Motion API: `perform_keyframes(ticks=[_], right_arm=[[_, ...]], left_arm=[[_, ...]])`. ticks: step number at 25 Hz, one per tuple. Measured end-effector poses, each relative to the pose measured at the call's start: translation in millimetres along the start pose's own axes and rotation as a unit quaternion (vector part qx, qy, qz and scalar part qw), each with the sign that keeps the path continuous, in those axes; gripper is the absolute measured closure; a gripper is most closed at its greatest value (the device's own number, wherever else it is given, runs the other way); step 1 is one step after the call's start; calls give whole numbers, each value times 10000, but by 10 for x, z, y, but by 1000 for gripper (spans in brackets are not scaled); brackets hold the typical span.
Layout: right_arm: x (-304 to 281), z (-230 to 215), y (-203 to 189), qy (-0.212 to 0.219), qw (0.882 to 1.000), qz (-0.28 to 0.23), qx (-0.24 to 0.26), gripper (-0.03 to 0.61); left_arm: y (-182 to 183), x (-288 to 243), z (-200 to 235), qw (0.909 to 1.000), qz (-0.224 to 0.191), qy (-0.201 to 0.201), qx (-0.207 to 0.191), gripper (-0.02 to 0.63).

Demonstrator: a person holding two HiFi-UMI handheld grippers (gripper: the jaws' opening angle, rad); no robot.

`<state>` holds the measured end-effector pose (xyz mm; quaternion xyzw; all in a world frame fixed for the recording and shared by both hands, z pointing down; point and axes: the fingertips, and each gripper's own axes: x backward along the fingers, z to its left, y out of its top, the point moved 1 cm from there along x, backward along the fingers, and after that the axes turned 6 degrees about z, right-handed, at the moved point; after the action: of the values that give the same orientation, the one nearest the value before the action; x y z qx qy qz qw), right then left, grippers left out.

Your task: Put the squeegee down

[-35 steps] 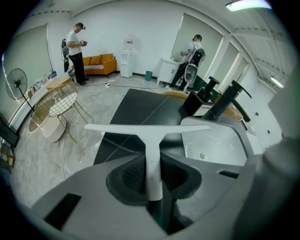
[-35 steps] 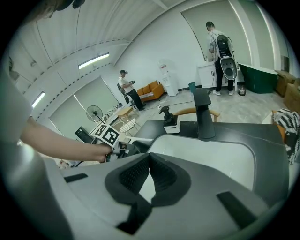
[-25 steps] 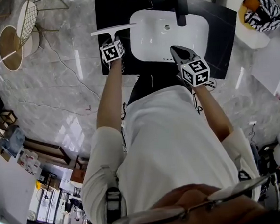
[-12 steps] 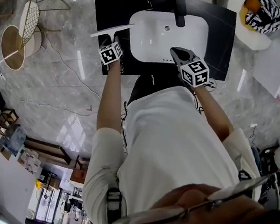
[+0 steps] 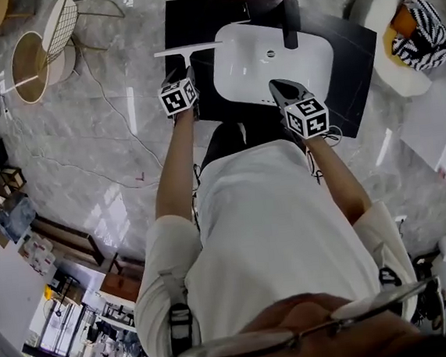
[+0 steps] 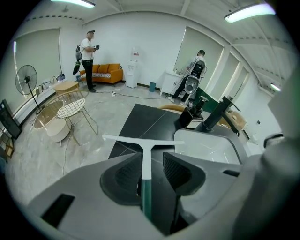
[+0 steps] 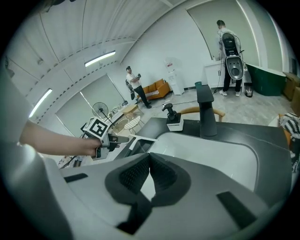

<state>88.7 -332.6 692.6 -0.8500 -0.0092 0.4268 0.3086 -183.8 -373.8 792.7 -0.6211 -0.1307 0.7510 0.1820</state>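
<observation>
The squeegee (image 6: pixel 143 141) is at the left edge of the black counter (image 5: pixel 184 20), just left of the white sink (image 5: pixel 248 73). Its long white blade lies crosswise, and one end sticks out past the counter's left edge. Its handle points back toward the person.

The left gripper (image 6: pixel 151 159) is right over that handle. Its fingers (image 6: pixel 123 176) have just been opening and now stand wide apart. The handle shows in the gap between them, closer to the left finger, but they do not squeeze it. So the squeegee looks let go and seems to rest on the counter by itself. I cannot tell for sure that all of it lies flat.

The right gripper (image 7: pixel 150 158) hangs over the near edge of the sink. Its fingers (image 7: pixel 133 174) are closed together at the tips, with nothing in them.

I think the putting-down step is almost done. What is left is to get the left gripper away. It should go up and back with its fingers wide. That way they do not bump the handle and push the squeegee off the left edge. The right gripper has no job here and can wait.
</observation>
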Motion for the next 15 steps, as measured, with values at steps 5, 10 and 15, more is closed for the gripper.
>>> perform_keyframes(ticks=[5,10,15], right_arm=[[-35,81,-23,20,9999,-74,-69,572],[-44,351,-62,-60,9998,-179,-33,572],[-47,757,-89,-223,9992,-332,82,572]], left_arm=[[-5,278,-87,9995,-212,-101,-216,471],[-88,634,-261,9960,-391,-287,-752,476],[-147,1007,-314,9908,-757,-610,-938,502]])
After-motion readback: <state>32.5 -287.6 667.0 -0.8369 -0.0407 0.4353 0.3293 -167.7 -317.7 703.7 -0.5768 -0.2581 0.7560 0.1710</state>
